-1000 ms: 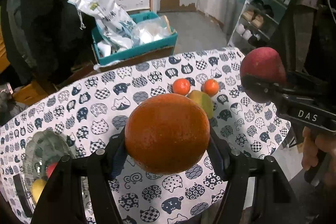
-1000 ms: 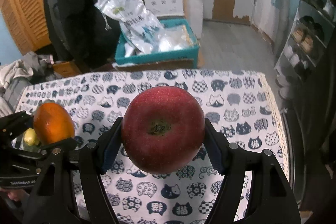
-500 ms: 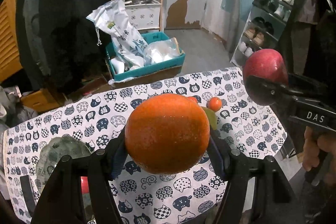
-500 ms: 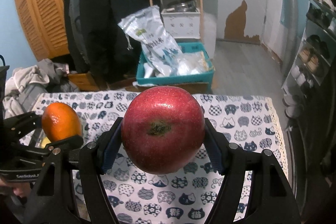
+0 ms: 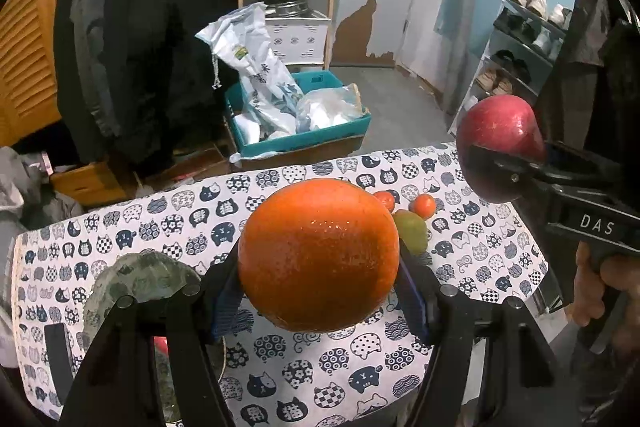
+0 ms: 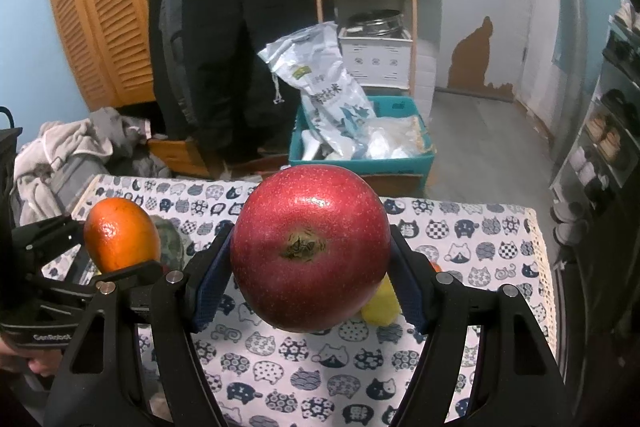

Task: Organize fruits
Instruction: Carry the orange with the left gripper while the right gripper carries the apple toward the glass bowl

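Left gripper [image 5: 318, 291] clamped on an orange [image 5: 318, 255], centre of the left wrist frame: round, glossy, finely pebbled peel, blue ribbed pads pressed to both flanks, fruit held clear above the tablecloth [image 5: 120, 227]. Right gripper [image 6: 310, 281] clamped on a red apple [image 6: 310, 247], centre of the right wrist frame: smooth waxy skin with pale speckles, brown dried calyx facing the lens, same blue pads squeezing each side. Both tools are matte black plastic with silver pivot pins, pitched downward over the table. Cloth is white cotton-like fabric printed with navy cat heads, draped over the table edge. Lower left of the left view: a ribbed, translucent greenish glass bowl [image 5: 140, 277], something red inside, mostly hidden behind the gripper. Right of centre, beyond the orange: two small round orange-red fruits [image 5: 424, 205] and a dull green oval fruit [image 5: 412, 233], close together on the cloth. At the right edge of the left view, a bare hand [image 5: 596, 291] grips the right tool's handle.
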### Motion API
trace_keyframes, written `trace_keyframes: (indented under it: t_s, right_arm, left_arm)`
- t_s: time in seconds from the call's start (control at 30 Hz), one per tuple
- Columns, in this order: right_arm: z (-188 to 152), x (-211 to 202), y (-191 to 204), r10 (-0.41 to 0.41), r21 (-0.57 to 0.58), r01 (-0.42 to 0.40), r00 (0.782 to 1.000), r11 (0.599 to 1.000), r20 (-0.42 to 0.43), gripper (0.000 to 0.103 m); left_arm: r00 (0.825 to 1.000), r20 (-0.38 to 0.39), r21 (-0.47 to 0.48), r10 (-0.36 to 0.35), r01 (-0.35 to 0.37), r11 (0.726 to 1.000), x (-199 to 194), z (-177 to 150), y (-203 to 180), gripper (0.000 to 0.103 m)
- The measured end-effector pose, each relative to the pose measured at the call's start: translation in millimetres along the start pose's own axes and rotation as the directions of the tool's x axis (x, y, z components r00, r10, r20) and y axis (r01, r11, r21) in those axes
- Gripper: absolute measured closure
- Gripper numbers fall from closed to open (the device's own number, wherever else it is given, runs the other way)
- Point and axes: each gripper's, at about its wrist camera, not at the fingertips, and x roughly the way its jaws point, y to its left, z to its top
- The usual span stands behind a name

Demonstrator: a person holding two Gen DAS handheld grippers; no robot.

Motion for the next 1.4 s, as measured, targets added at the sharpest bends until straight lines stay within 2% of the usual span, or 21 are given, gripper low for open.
trace_keyframes:
  t_s: [0.67,1.4]
  right_arm:
    - [21.3,30.4,72.4,0.084,-0.088,-0.087,0.996,0.992,-0.043,0.031]
    - [26.7,85.4,175.5,0.202,-0.178,-0.226,0.969,0.958,-0.140,0.031]
  left_arm:
    - [0.999,0.001,-0.121,0.050,-0.050,0.991,-17.9,-21.2,72.3,0.034]
    - [0.985,-0.077,-0.282,0.153,-0.168,0.944,-21.1,-71.9,169.2,0.034]
